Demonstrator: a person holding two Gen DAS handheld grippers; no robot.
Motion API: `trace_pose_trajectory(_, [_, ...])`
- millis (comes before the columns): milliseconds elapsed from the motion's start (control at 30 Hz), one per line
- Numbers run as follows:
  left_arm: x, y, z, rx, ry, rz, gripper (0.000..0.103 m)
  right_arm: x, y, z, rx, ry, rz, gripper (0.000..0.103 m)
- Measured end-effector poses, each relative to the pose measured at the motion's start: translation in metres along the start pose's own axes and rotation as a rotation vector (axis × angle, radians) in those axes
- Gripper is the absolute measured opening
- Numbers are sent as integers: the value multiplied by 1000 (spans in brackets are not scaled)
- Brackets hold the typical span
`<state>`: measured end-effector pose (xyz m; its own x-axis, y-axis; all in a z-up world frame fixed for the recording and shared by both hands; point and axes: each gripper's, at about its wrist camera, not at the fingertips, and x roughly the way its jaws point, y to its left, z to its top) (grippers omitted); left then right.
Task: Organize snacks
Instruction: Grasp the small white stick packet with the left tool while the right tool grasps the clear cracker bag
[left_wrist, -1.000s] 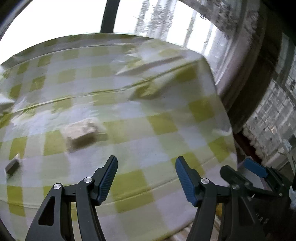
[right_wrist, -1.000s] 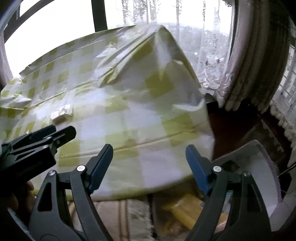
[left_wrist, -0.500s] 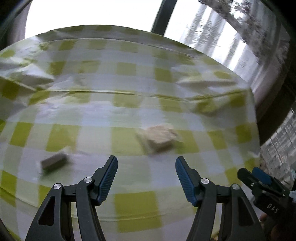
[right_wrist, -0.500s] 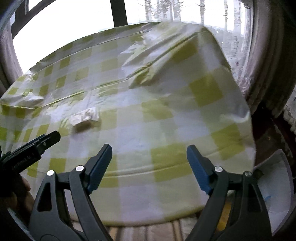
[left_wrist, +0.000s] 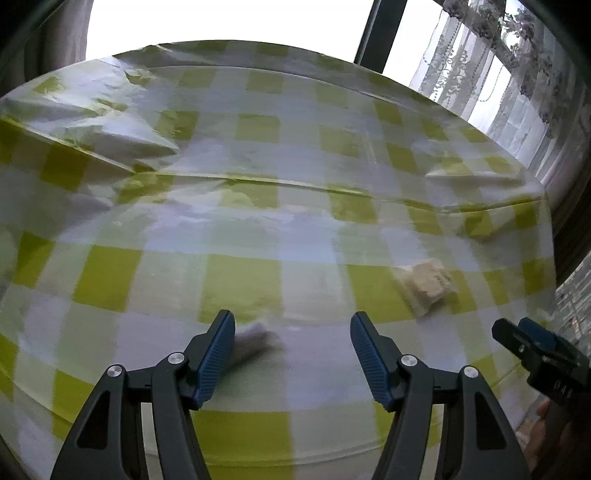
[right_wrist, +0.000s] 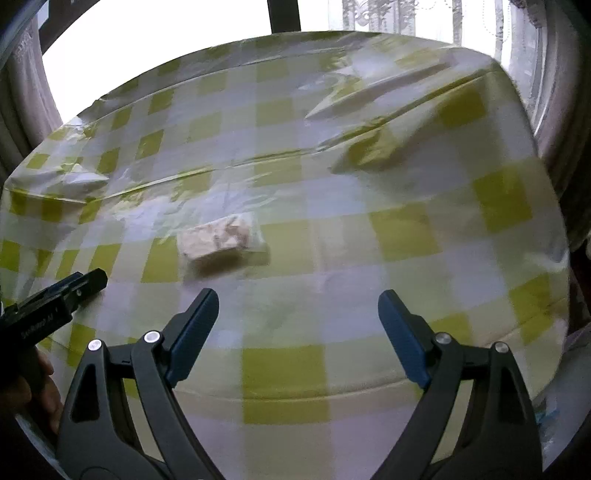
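Snacks are the business here, and two show on the checked tablecloth (left_wrist: 295, 236): a small grey wrapped piece (left_wrist: 251, 341), blurred, lying just ahead of the left gripper (left_wrist: 291, 343) and close to its left finger, and a pale wrapped block (right_wrist: 221, 236) further off, up and to the left of the right gripper (right_wrist: 297, 325). Both pairs of fingers stand wide apart and hold nothing. The left gripper seems lined up on the grey piece, which sits off-centre in the gap, so a small shift toward it would likely be needed before closing. In the left view the pale block (left_wrist: 428, 282) lies off to the right, nearer the table's right edge, with the tip of the right gripper (left_wrist: 532, 343) showing low in that corner. Judging by this spread, each hand is probably taking the snack nearest it. No tray or box to gather them into is visible. Creases and raised folds in the glossy cloth lie beyond both snacks, clear of them.
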<state>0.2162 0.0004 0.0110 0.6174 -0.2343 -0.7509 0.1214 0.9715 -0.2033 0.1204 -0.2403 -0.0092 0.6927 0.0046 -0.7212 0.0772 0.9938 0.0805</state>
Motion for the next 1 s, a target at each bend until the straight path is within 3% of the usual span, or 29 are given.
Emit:
trace_pose_trajectory(267, [7, 19, 0, 91, 29, 13, 64, 27, 26, 8, -6, 28, 17, 90])
trace_pose_trajectory(533, [9, 24, -6, 150, 39, 26, 48, 46, 55, 20, -154, 11, 22, 93])
trace_pose_trajectory(767, [5, 28, -9, 158, 31, 50, 19, 58, 69, 26, -236, -3, 29, 94])
trace_pose_trajectory(1000, [1, 34, -13, 106, 27, 23, 15, 84, 74, 32, -268, 54, 19, 94])
